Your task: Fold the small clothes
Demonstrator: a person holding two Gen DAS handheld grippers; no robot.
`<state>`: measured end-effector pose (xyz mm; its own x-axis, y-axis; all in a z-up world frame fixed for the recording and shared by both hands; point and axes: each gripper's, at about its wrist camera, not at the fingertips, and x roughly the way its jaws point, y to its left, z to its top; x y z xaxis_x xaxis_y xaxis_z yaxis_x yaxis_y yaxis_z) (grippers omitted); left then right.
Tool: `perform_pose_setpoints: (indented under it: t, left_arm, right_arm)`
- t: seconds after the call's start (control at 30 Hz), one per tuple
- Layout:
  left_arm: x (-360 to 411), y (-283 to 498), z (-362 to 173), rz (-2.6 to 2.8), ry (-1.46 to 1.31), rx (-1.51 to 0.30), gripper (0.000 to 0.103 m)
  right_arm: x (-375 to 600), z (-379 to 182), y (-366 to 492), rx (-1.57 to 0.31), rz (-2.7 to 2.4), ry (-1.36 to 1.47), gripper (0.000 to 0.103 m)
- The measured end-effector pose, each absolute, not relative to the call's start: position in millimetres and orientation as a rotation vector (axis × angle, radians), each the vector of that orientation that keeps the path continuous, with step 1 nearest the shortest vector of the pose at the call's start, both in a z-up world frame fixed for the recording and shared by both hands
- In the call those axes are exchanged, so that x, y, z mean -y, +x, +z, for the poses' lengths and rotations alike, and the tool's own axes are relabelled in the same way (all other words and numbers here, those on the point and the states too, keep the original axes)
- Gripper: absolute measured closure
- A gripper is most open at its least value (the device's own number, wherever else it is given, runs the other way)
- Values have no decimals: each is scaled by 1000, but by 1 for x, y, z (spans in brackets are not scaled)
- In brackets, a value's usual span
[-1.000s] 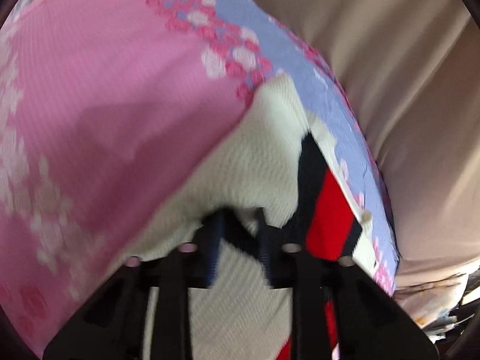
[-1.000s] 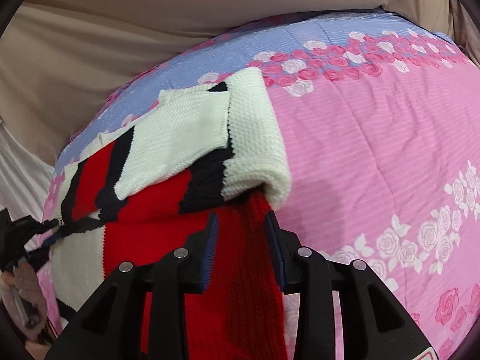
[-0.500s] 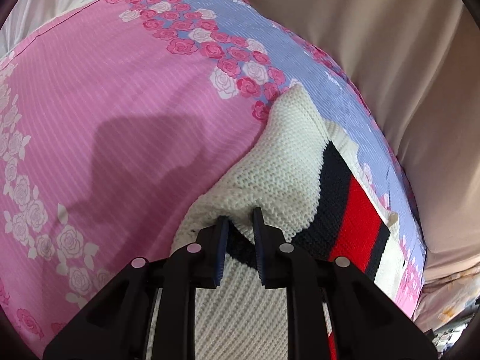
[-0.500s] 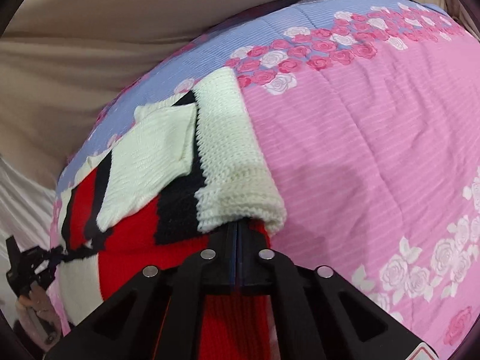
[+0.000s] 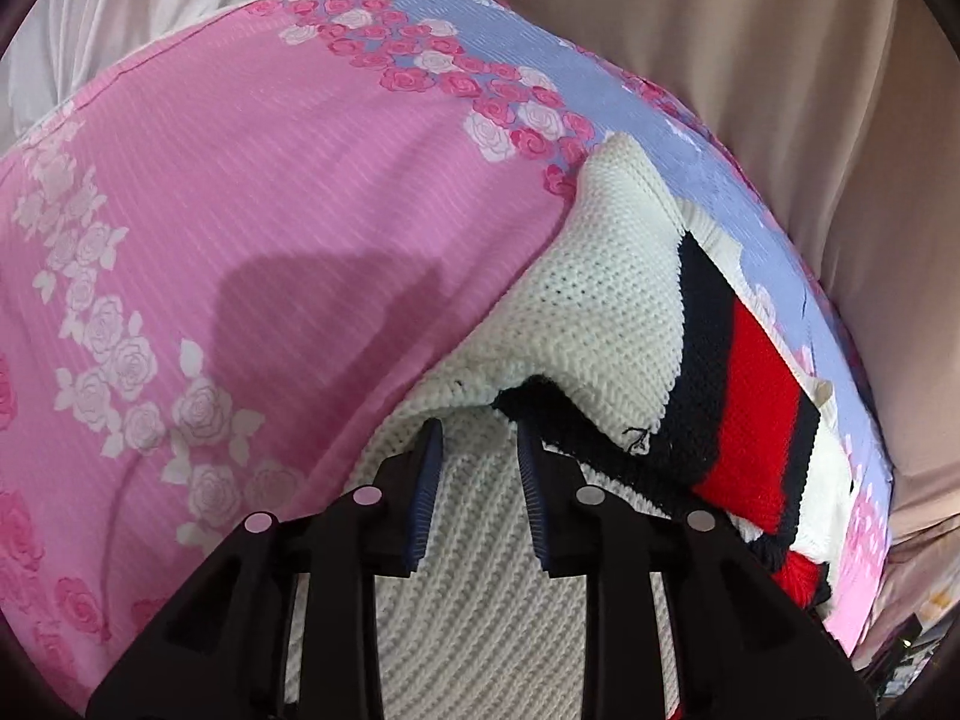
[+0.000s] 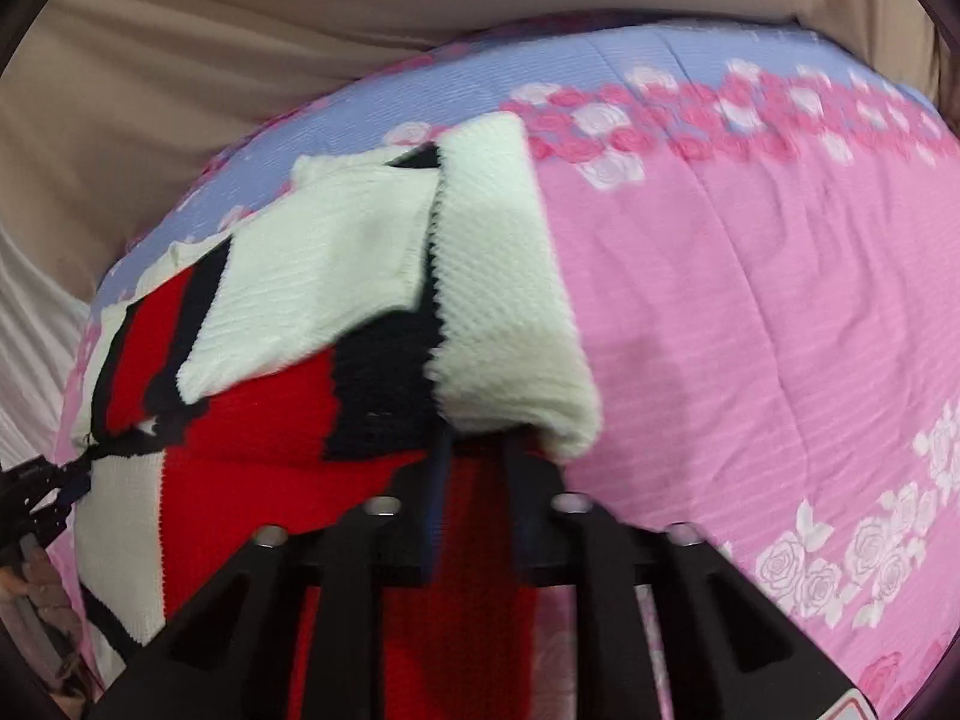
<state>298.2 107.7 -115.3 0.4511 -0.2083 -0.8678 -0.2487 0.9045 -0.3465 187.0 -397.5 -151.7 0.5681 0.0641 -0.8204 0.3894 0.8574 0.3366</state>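
A white, red and black knit sweater [image 5: 606, 324] lies partly folded on a pink floral bedcover [image 5: 252, 192]. My left gripper [image 5: 480, 450] hovers over the white knit, just short of the black-edged fold. Its jaws are opening and nothing is pinched between them. In the right wrist view the sweater [image 6: 288, 396] has a white sleeve [image 6: 498, 300] folded over its body. My right gripper [image 6: 474, 450] has its fingertips tucked under that sleeve's end. Its jaws stand a little apart with red knit showing in the gap. That view is blurred.
Beige sheet [image 5: 750, 48] surrounds the bedcover's blue border [image 6: 690, 60]. A white cloth [image 5: 150, 6] lies at the far left. In the right wrist view the other gripper [image 6: 36, 492] and a hand show at the left edge. Bare pink cover [image 6: 750, 330] extends to the right.
The left gripper has parted its jaws and let the white knit go. The right gripper closed tight half a second ago and now shows a wider gap; the white sleeve stays folded over.
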Motion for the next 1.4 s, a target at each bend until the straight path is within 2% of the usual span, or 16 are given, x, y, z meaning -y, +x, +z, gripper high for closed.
perform_pose_setpoints:
  t: [0.03,0.1,0.2,0.3,0.53,0.63,0.7,0.87,0.9,0.97,1.0,1.03,1.07,1.1,1.4]
  left_arm:
    - [-108,295,-112,17,-460,-1112,78]
    - [-110,285,-104,-2,-442,-1106,78]
    - [-120,259,-96,-39,-436,-1118,76]
    - [-136,223,-93,-34,-427,-1138,71]
    - [-172,132,-106,-11,-478,-1241,69]
    - [-177,100,-119,-12,-524,-1299,67]
    - [-178,83,-126,-25,-573,-1324,67]
    - [-163,63,-129,-84,-556,-1327,60]
    - [-161,62,-129,-88,-549,-1316,56]
    - [-159,64,-129,-92,-559,-1309,54]
    - [-158,65,-129,-96,-567,-1310,58]
    - [-157,65,-130,-126,-588,-1319,66]
    - [-155,67,-132,-153,-606,-1336,86]
    - [-153,66,-134,-177,-621,-1352,92]
    - [-150,42,-94,-220,-497,-1350,95]
  right_arm:
    - [398,-146,181,-945,-201,536,90]
    - [393,-132,159,-925,-206,528,73]
    - [386,-127,124,-947,-179,545,64]
    - [376,-132,78,-1009,-167,525,62]
    - [344,-156,-36,-1167,-109,564,59]
    - [330,-164,-61,-1206,-68,562,57]
    - [322,-162,-68,-1204,-21,555,45]
    - [298,-166,-65,-1229,150,559,45]
    - [293,-166,-64,-1230,161,542,39]
    - [284,-165,-61,-1207,181,512,34]
    - [282,-165,-59,-1200,184,503,36]
    - [281,-164,-57,-1192,184,499,40]
    - [282,-164,-54,-1185,195,510,65]
    - [283,-167,-51,-1198,201,524,92]
    - [324,-117,-75,-1115,125,475,96]
